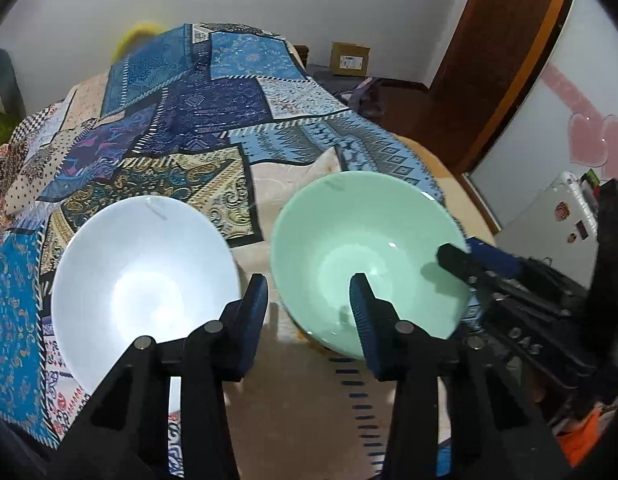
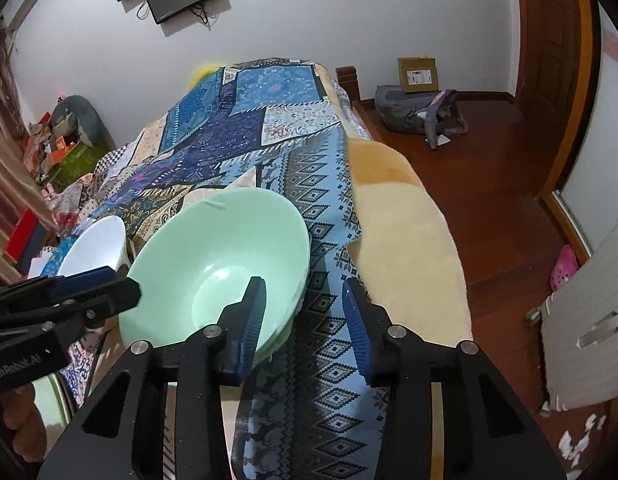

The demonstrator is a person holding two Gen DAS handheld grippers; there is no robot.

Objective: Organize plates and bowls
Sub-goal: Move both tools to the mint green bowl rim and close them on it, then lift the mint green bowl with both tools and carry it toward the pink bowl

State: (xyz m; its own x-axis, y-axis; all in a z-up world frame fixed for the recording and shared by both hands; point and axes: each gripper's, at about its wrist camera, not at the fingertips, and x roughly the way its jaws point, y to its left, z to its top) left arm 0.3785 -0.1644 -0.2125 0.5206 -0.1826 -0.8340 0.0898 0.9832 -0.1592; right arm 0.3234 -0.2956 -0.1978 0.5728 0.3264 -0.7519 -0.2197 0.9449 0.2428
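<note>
Two bowls sit side by side on a bed covered with a blue patchwork cloth (image 1: 213,104): a white bowl (image 1: 145,280) to the left and a mint-green bowl (image 1: 365,256) to the right, close together but not touching.

The left gripper (image 1: 309,300) hovers over the gap between them with its jaws released and spread wide, one blue pad above the white bowl's near rim, the other above the green bowl's inner wall. Whether either pad touches the ware cannot be told.

In the left wrist view the right gripper (image 1: 475,258) reaches in from the right, with one finger inside the green bowl's rim and the other outside it. Its own camera shows the right gripper (image 2: 305,312) with jaws apart, the left finger (image 2: 253,312) over the bowl's inside and the right finger over the cloth beside it, so the rim lies between them without being clamped.

The green bowl (image 2: 221,264) appears tilted in the right wrist view, and its underside is hidden; a pale green edge (image 2: 53,400) at lower left is cut off by the left gripper (image 2: 121,286). The white bowl (image 2: 97,240) is partly blocked there. A cream fleece blanket (image 2: 405,248) lies along the bed's right edge.
</note>
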